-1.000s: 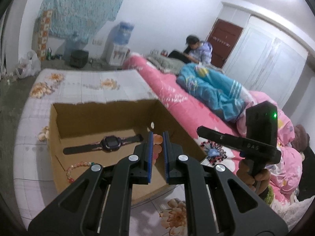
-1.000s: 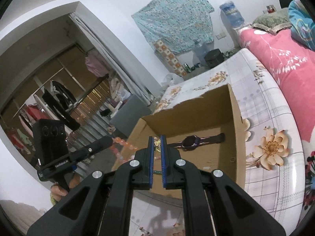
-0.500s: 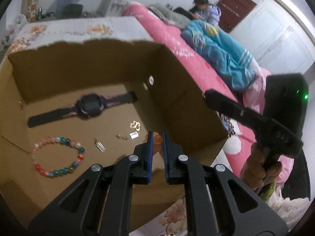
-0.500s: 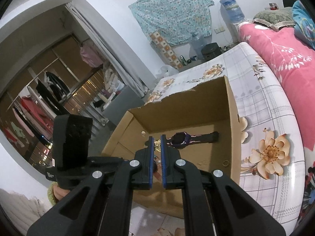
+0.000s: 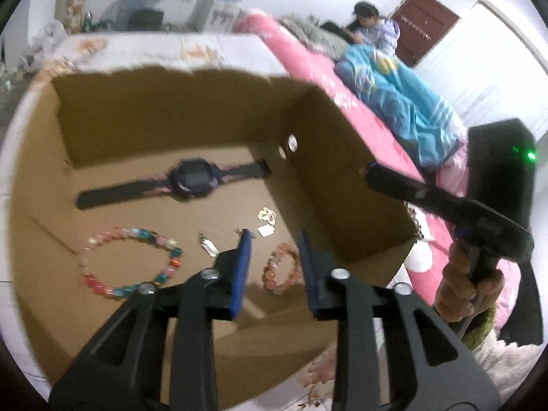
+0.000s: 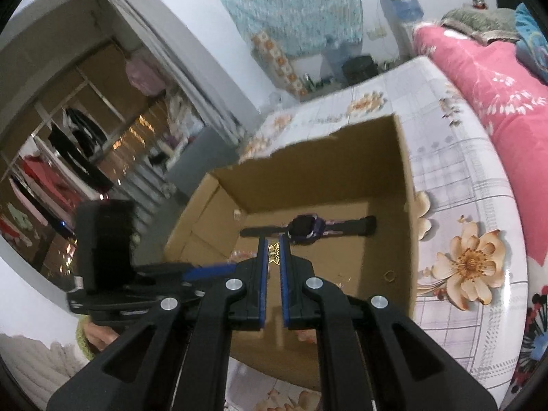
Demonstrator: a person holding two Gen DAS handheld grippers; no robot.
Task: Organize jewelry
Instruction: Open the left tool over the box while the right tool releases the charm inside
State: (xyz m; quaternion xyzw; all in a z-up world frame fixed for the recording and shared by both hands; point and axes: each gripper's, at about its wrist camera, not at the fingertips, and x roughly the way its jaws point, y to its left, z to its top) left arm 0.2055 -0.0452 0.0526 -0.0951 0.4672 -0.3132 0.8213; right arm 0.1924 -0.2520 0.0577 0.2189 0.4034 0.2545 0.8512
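Observation:
An open cardboard box (image 5: 328,130) holds jewelry. Inside lie a dark purple watch (image 5: 191,179), a multicoloured bead bracelet (image 5: 132,260), an orange bead bracelet (image 5: 282,269), a small gold charm (image 5: 267,214) and small metal pieces (image 5: 209,245). My left gripper (image 5: 274,250) is open over the box, its jaws either side of the orange bracelet lying on the floor. My right gripper (image 6: 273,253) is shut on a small gold butterfly charm (image 6: 273,252) above the near edge of the box (image 6: 404,185). The watch (image 6: 308,227) shows beyond it.
The box stands on a floral white tablecloth (image 6: 455,185). A pink bed (image 5: 359,102) with a blue blanket and a seated person (image 5: 373,24) lies to the right. The right gripper and hand (image 5: 479,212) show at the right of the left wrist view.
My left gripper has opened and the orange bracelet it held now lies on the box floor. The right gripper has come a little nearer the box, still holding the butterfly charm.

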